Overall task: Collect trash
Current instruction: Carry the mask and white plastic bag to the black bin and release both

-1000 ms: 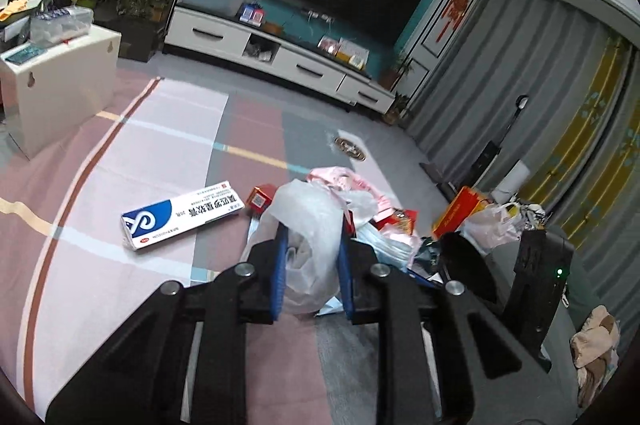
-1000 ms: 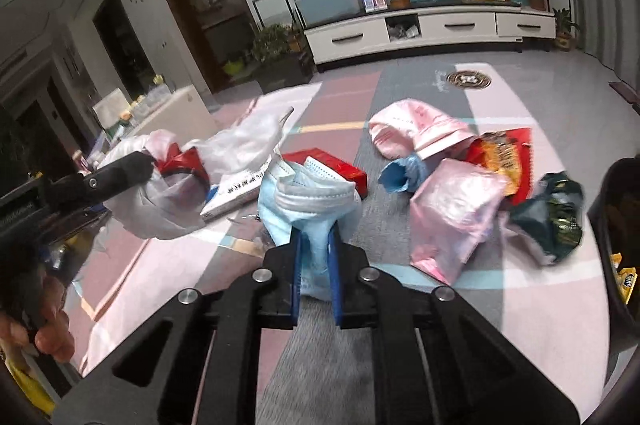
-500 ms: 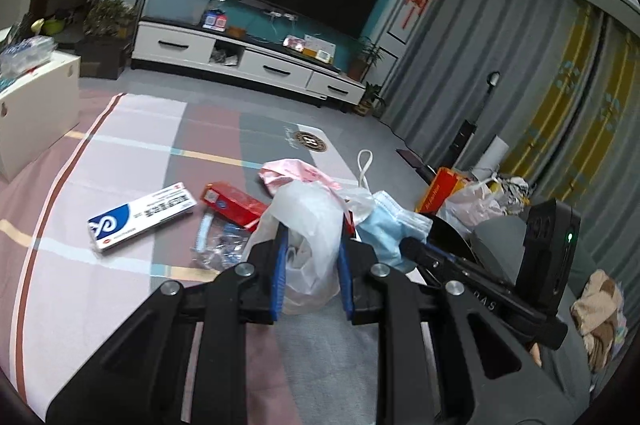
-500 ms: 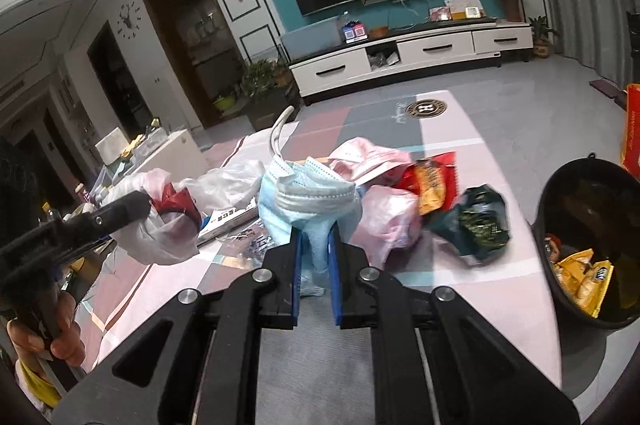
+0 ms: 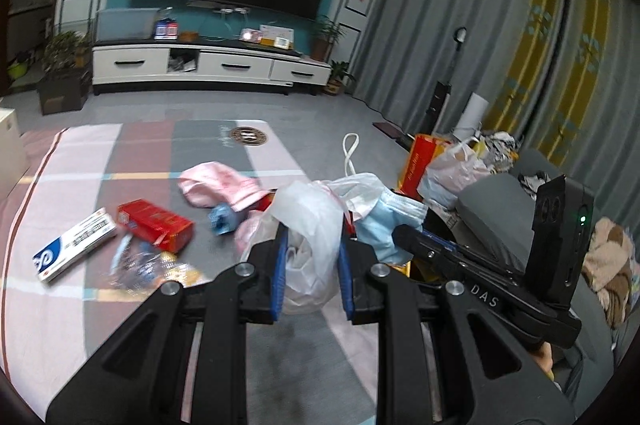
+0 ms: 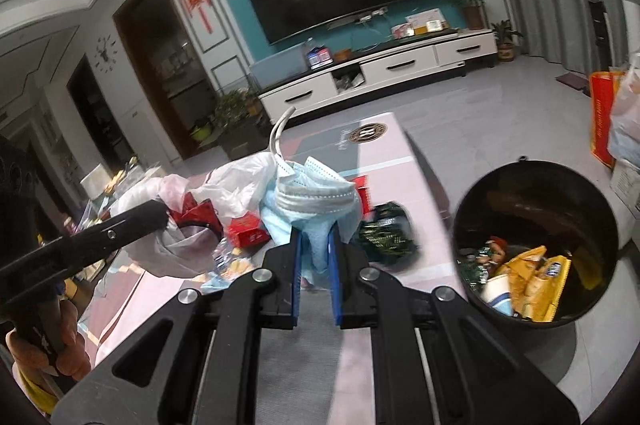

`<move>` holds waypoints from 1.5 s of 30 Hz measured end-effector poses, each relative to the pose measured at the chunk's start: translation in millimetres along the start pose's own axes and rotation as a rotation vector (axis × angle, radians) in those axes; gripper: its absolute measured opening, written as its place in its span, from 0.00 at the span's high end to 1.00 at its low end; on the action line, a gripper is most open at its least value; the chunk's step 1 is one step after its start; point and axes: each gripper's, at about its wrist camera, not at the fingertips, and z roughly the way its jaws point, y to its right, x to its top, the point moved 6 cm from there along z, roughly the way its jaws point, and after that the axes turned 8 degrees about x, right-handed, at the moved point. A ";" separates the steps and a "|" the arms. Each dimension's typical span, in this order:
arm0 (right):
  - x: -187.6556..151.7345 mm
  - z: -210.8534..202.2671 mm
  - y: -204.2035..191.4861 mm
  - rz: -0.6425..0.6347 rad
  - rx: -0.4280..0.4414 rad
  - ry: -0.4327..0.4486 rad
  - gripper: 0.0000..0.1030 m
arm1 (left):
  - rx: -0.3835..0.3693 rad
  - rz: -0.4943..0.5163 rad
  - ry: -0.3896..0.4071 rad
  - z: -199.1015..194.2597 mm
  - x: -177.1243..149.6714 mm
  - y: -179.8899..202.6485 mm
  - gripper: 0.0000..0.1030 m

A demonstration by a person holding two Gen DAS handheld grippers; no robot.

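Note:
My left gripper (image 5: 312, 257) is shut on a crumpled white plastic bag (image 5: 310, 225), held above the rug. My right gripper (image 6: 315, 257) is shut on a blue face mask (image 6: 316, 201), also lifted; both show in the left wrist view, the mask (image 5: 384, 225) just right of the bag. A black trash bin (image 6: 536, 245) with wrappers inside stands on the floor to the right of the right gripper. On the rug lie a red box (image 5: 154, 225), a blue-and-white box (image 5: 74, 245), a pink bag (image 5: 220, 185) and a dark green wrapper (image 6: 386, 233).
A striped rug (image 5: 120, 161) covers the floor. A white TV cabinet (image 5: 208, 65) stands at the far wall. A red bag (image 5: 420, 165) and full plastic bags (image 5: 452, 173) stand by a grey sofa (image 5: 500, 209) on the right.
Both grippers have lifted and swung to the right with the bag and the mask. The trash bin has come into the right wrist view and grown closer.

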 end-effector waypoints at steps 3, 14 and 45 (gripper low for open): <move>1.9 -13.4 15.2 0.019 -0.021 0.021 0.88 | -0.019 0.038 -0.023 12.9 0.5 25.2 0.78; 0.2 -51.9 76.9 0.114 -0.126 0.072 0.87 | -0.112 0.092 -0.142 72.8 -5.6 101.2 0.78; -24.2 -60.7 176.9 0.374 -0.358 0.003 0.57 | -0.148 0.116 -0.262 158.5 -33.4 159.1 0.28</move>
